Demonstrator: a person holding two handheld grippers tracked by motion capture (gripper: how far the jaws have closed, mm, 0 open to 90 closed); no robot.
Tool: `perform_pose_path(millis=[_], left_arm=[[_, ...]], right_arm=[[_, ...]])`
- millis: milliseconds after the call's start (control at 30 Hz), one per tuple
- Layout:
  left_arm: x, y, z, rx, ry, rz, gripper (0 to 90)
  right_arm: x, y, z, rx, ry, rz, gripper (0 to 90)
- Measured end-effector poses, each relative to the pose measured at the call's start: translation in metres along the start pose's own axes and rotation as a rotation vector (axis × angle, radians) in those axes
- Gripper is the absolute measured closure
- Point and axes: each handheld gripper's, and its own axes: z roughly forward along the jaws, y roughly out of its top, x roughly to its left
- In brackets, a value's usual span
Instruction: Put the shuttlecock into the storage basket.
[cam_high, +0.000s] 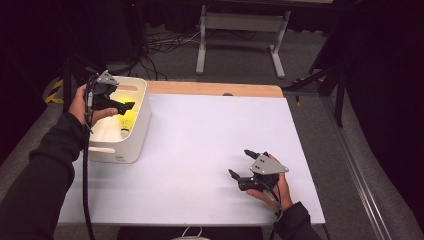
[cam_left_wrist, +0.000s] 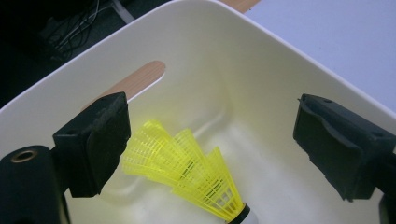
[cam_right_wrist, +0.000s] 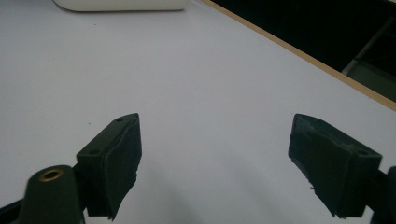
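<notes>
Shuttlecock (cam_left_wrist: 196, 179) lay on the floor of the white bin (cam_left_wrist: 261, 60) at the upper left of the high view, directly under the left tool (cam_high: 125, 106), its long axis slanting from the feather skirt near the left pad down to the cork at the lower edge of the left gripper view. That tool's jaws stood wide apart, gripping nothing. Right tool (cam_high: 241, 165) rested well apart at the lower right on the counter (cam_high: 200, 150), jaws spread and empty.

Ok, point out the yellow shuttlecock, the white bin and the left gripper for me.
yellow shuttlecock (cam_left_wrist: 187, 170): left gripper view, on its feathered skirt.
white bin (cam_high: 141, 125): high view, on its right outer wall.
left gripper (cam_high: 129, 105): high view, midway between its fingertips, above the bin.
</notes>
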Motion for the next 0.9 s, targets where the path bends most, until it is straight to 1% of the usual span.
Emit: perform_pose_path(millis=[33,67,100,167,233,300,333,367,400,433,467,500,533,567,600,667,700,733,767,867,900], left_arm=[[-0.001,0.000,-0.001,-0.001,-0.008,0.000,12.1],[-0.001,0.000,-0.003,-0.021,-0.013,-0.003,12.2],[0.000,0.000,-0.004,-0.025,-0.017,-0.017,12.7],[0.000,0.000,-0.006,-0.025,-0.003,-0.003,12.4],[-0.002,-0.001,-0.009,-0.040,-0.016,-0.007,12.5],[-0.004,0.000,-0.011,-0.043,-0.001,0.011,12.4],[-0.006,0.000,-0.012,-0.054,-0.005,0.012,12.3],[-0.007,0.000,-0.014,-0.069,-0.013,0.003,12.7],[-0.007,0.000,-0.015,-0.080,-0.003,0.010,12.6],[-0.008,0.000,-0.017,-0.095,-0.003,0.007,12.8],[-0.009,-0.001,-0.018,-0.107,-0.020,-0.005,13.2],[-0.010,-0.001,-0.018,-0.112,-0.017,-0.001,13.2],[-0.011,-0.001,-0.019,-0.119,-0.007,0.012,12.9],[-0.013,-0.002,-0.020,-0.136,-0.014,0.007,12.9],[-0.014,-0.002,-0.021,-0.143,-0.011,0.005,12.8],[-0.014,-0.003,-0.023,-0.160,0.020,0.015,13.6],[-0.016,-0.004,-0.024,-0.179,0.020,-0.007,13.9],[-0.016,-0.004,-0.025,-0.186,0.021,-0.013,13.9],[-0.017,-0.004,-0.027,-0.196,0.027,-0.010,13.4],[-0.018,-0.004,-0.030,-0.210,0.019,-0.009,13.0],[-0.019,-0.004,-0.031,-0.214,0.023,-0.006,12.8]], right_arm=[[0.000,0.000,0.000,0.000,-0.001,0.000,18.6],[0.000,0.000,0.000,-0.001,-0.003,-0.001,18.4],[0.000,0.000,0.000,-0.002,-0.005,0.000,18.3],[0.000,0.000,-0.001,-0.004,-0.007,0.005,18.3],[0.000,0.000,-0.001,-0.005,-0.007,0.004,18.3],[-0.001,0.000,-0.001,-0.005,-0.009,0.004,18.3],[-0.001,0.000,-0.001,-0.005,-0.009,0.005,18.3],[-0.001,0.000,-0.001,-0.005,-0.011,0.005,18.3],[-0.001,0.000,-0.001,-0.007,-0.011,0.005,18.3],[-0.001,0.000,-0.001,-0.004,-0.010,0.006,18.3],[0.000,0.000,-0.001,-0.004,-0.011,0.004,18.4],[0.000,0.000,-0.001,-0.005,-0.012,0.001,18.5],[0.000,0.000,-0.001,-0.005,-0.012,0.001,18.5],[0.000,0.000,-0.001,-0.006,-0.011,0.000,18.6],[0.000,0.000,-0.001,-0.006,-0.011,-0.001,18.6],[0.000,0.000,-0.002,-0.006,-0.011,-0.002,18.6],[0.000,0.000,-0.002,-0.006,-0.011,-0.001,18.6],[0.000,0.000,-0.002,-0.001,-0.011,0.002,18.5],[0.000,0.000,-0.002,0.000,-0.011,0.002,18.5],[0.000,-0.001,-0.002,0.002,-0.010,0.003,18.5],[0.000,-0.001,-0.002,0.001,-0.010,0.001,18.5]])
